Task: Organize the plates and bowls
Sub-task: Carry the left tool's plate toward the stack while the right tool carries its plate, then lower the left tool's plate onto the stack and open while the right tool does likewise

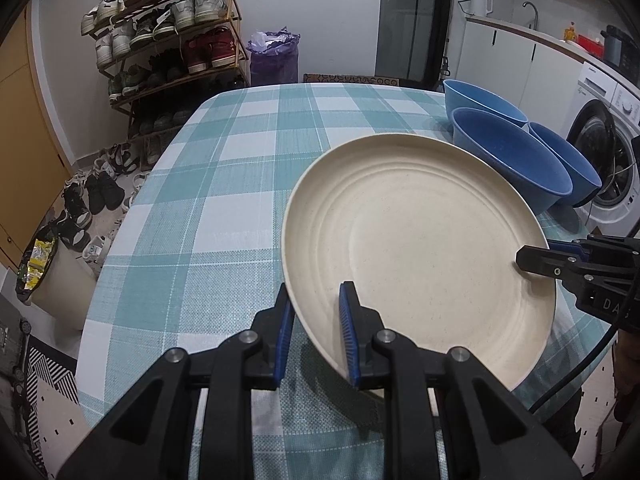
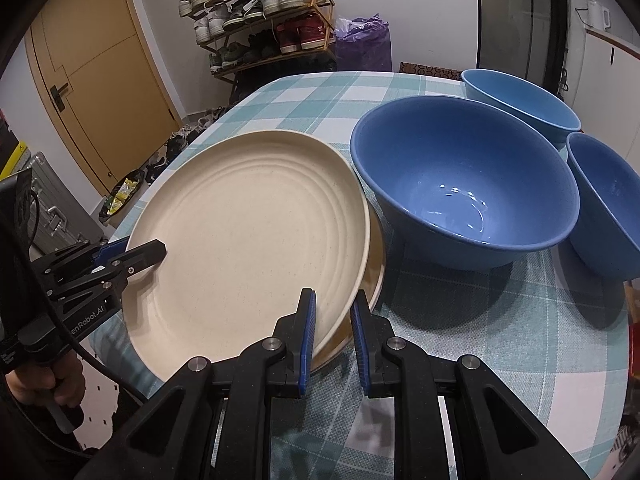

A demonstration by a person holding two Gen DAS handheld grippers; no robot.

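Bowls (image 2: 464, 184) just beside held plate (image 2: 248, 232).

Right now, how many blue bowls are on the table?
3. A large one sits just right of the cream plates, a lighter one stands behind it toward the far edge, and a third is at the right, cut off by the frame. None look hidden.

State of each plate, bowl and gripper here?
Cream plate: tilted, lifted, gripped at two rim spots.
Lower plate: flat on table, beneath it.
Three blue bowls: upright, empty, unstacked.
Left gripper: shut on cream plate.
Right gripper: shut on cream plate.
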